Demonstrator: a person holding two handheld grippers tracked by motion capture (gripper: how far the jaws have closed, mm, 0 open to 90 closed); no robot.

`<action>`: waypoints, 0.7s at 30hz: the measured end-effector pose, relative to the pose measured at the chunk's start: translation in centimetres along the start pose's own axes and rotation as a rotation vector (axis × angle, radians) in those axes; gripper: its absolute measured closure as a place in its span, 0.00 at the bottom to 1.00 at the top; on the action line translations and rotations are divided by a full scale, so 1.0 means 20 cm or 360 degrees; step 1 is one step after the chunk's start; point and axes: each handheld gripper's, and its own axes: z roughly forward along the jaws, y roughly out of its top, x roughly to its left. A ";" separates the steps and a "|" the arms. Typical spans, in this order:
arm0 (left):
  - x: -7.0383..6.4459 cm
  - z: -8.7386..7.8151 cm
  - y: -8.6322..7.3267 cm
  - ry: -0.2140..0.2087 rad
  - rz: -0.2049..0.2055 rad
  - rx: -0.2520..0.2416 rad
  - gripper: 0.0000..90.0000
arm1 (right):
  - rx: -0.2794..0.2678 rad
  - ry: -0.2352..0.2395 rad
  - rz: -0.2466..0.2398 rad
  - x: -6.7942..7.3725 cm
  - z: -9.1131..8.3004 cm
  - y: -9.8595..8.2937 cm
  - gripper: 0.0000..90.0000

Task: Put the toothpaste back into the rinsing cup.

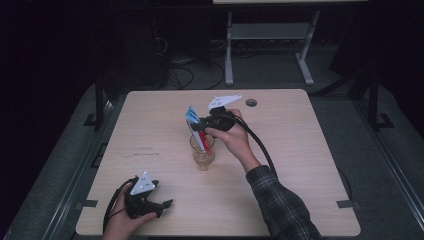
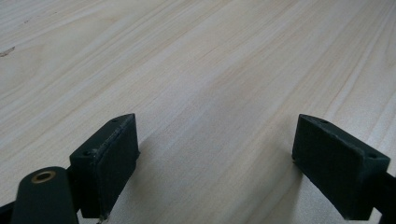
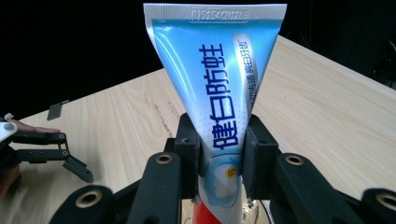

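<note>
Right gripper (image 3: 219, 161) clamps toothpaste tube (image 3: 217, 79) (left gripper (image 2: 217, 163) wide open)

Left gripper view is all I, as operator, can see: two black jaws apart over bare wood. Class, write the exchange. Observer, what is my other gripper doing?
Observer: The right gripper is shut on a blue toothpaste tube, crimped end up.
Operator: Where is the tube headed?
Observer: Its lower end sits inside a clear glass cup at mid-table.
Operator: And where is my left gripper relative to that cup?
Observer: The left gripper is open, low at the near left part of the table, well apart from the cup.
</note>
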 end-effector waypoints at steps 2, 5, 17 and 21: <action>0.00 0.00 0.00 0.0000 0.0000 0.0000 0.15 | 0.0004 0.0000 -0.0003 0.00 0.00 -0.01 0.79; 0.00 0.00 0.00 0.0000 0.0000 0.0000 0.15 | 0.0015 -0.0003 -0.0003 0.00 0.01 -0.01 0.78; 0.00 0.00 0.00 0.0001 0.0000 0.0000 0.15 | 0.0017 0.0012 -0.0016 0.01 0.02 -0.02 0.71; 0.00 0.00 0.00 0.0001 -0.0004 -0.0002 0.15 | -0.0036 -0.0015 0.0003 0.00 -0.01 -0.01 0.62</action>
